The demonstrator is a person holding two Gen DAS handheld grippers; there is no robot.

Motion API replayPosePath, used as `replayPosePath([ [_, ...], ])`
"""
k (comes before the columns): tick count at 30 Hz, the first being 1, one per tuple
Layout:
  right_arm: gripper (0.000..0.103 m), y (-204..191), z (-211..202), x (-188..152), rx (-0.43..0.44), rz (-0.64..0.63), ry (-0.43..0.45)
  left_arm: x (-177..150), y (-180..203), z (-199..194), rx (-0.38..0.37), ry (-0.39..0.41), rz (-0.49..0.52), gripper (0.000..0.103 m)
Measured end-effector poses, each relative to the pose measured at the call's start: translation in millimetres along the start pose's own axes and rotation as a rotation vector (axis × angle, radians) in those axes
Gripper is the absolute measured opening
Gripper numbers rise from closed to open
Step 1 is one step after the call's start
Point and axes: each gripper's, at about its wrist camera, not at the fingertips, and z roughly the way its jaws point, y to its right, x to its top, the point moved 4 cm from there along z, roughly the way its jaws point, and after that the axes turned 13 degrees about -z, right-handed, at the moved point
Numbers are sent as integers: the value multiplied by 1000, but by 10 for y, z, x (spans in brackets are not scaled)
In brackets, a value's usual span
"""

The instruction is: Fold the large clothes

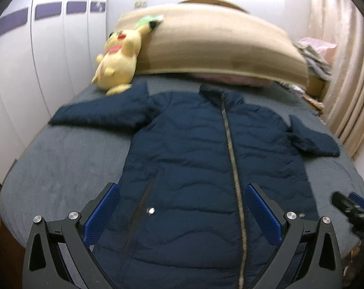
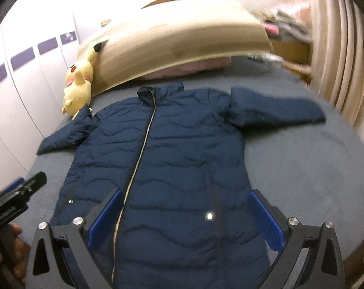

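Navy quilted zip-front puffer coat (image 1: 206, 149) lies face up, zipped, sleeves spread, on the grey bedsheet (image 1: 61, 163): flat, ready for a first fold. I hold the left gripper (image 1: 182, 207) and right gripper (image 2: 186, 212) above the hem, both released, grasping nothing.

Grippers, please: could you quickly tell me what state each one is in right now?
Left gripper: open, holding nothing, above the jacket.
Right gripper: open, holding nothing, above the same jacket.
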Motion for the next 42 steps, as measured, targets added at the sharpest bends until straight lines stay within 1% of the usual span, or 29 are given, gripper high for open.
replayPosePath([
  [3, 103, 291, 80, -111, 55, 95, -3, -47, -87, 156, 32, -21, -12, 103],
  [6, 103, 830, 166, -164, 152, 260, 34, -93, -127, 304, 58, -43, -10, 103],
  [7, 103, 960, 179, -164, 170, 303, 46, -108, -137, 365, 65, -51, -9, 103],
  [8, 103, 1238, 223, -156, 197, 384, 64, -122, -141, 400, 71, -56, -9, 103],
  [10, 102, 1650, 288, -116, 219, 497, 84, -144, -151, 485, 79, -65, -11, 103],
  [11, 101, 1919, 327, -72, 224, 558, 111, -142, -165, 512, 81, -64, -11, 103],
  [12, 97, 2155, 365, -32, 224, 608, 132, -145, -173, 554, 88, -62, -11, 103],
  [15, 87, 2751, 531, 53, 213, 733, 153, -139, -178, 669, 99, -63, -14, 103],
  [16, 85, 3023, 649, 96, 191, 771, 154, -135, -179, 704, 105, -62, -14, 103],
  [18, 74, 3334, 810, 116, 157, 822, 143, -123, -182, 774, 114, -60, -14, 103],
  [20, 66, 3690, 1054, 121, 122, 882, 120, -116, -182, 856, 126, -58, -8, 103],
  [21, 66, 3856, 1183, 122, 104, 910, 106, -113, -185, 896, 130, -58, -8, 103],
  [23, 65, 4062, 1405, 108, 95, 954, 95, -119, -200, 984, 144, -65, -2, 103],
  [28, 65, 4402, 1767, 270, 38, 963, 81, -92, -247, 1116, 168, -54, -13, 103],
  [29, 65, 4450, 1850, 298, 21, 960, 65, -92, -258, 1154, 174, -56, -16, 103],
  [31, 57, 4544, 1980, 326, 16, 971, 45, -124, -279, 1248, 184, -79, -18, 103],
  [33, 31, 4549, 2056, 345, -8, 963, 20, -164, -299, 1308, 191, -96, -18, 103],
  [34, 28, 4588, 2114, 380, -26, 952, -7, -193, -309, 1339, 192, -104, -20, 103],
  [35, 19, 4583, 2087, 390, -42, 931, -26, -204, -315, 1352, 192, -106, -20, 103],
  [36, 14, 4569, 2056, 485, -67, 893, -29, -215, -312, 1361, 191, -107, -17, 103],
  [38, 11, 4513, 1965, 669, -100, 823, -9, -229, -303, 1369, 185, -109, -16, 103],
  [39, 10, 4428, 1860, 860, -114, 767, 16, -232, -304, 1372, 180, -109, -17, 103],
  [41, 9, 4272, 1685, 1110, -122, 693, 52, -231, -306, 1379, 170, -110, -26, 103],
  [42, 9, 4158, 1591, 1290, -116, 653, 76, -229, -312, 1372, 164, -110, -31, 103],
])
